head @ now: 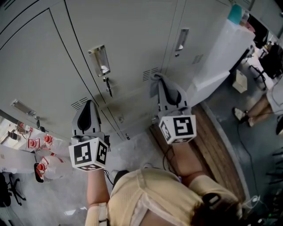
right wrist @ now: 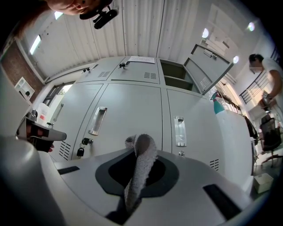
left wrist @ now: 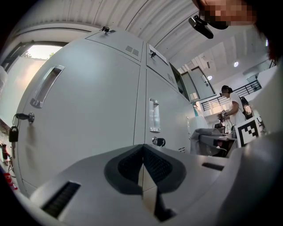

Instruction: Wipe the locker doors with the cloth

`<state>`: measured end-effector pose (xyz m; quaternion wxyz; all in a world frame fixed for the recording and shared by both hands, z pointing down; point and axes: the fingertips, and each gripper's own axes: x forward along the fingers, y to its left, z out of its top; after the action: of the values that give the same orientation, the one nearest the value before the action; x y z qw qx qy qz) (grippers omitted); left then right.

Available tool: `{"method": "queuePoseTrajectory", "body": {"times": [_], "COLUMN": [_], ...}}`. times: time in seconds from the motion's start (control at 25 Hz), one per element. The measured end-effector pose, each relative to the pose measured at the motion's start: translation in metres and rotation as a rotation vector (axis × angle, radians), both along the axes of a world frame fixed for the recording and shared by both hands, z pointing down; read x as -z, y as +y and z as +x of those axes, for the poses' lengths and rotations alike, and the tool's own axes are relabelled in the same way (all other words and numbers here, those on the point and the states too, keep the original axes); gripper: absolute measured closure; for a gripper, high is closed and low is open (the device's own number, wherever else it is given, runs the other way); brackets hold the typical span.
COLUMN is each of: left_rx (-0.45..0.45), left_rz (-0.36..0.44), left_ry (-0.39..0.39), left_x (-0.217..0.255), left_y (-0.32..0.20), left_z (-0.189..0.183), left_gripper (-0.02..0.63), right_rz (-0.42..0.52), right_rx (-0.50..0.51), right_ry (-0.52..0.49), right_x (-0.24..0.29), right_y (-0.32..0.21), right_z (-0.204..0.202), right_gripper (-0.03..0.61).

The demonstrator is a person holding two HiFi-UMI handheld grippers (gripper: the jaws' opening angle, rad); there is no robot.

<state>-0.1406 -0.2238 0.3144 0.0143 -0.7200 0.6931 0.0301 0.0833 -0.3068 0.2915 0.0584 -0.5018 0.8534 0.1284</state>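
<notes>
A bank of grey locker doors (head: 132, 35) fills the wall ahead, with recessed handles (head: 100, 59) and a small padlock (head: 108, 87). My right gripper (head: 162, 81) is shut on a grey knitted cloth (right wrist: 142, 159) that sticks up between its jaws, close to the lower doors (right wrist: 132, 114). The cloth's tip (head: 156, 77) shows against the locker in the head view. My left gripper (head: 89, 103) is shut with nothing in it, its jaws meeting edge to edge (left wrist: 142, 149), and it points at a door (left wrist: 88, 114) a short way off.
A white unit (head: 225, 48) with a teal spray bottle (head: 236, 13) stands right of the lockers. A wooden board (head: 212, 141) lies on the floor below. One upper locker door (right wrist: 208, 66) hangs open. Another person (right wrist: 265, 75) stands far right. Red-and-white items (head: 42, 154) lie left.
</notes>
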Motion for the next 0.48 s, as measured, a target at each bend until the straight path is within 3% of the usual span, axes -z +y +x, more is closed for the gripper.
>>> {"method": "queuePoseTrajectory", "body": {"times": [0.48], "left_rx": [0.025], "left_rz": [-0.009], "left_ry": [0.012], "left_x": [-0.005], "left_y": [0.007], "left_z": [-0.01], "left_gripper": [0.612], "right_rz": [-0.029], "right_rx": [0.037], "right_ry": [0.005], "right_x": [-0.011], "right_y": [0.008], "right_z": [-0.013], "right_gripper": [0.563]}}
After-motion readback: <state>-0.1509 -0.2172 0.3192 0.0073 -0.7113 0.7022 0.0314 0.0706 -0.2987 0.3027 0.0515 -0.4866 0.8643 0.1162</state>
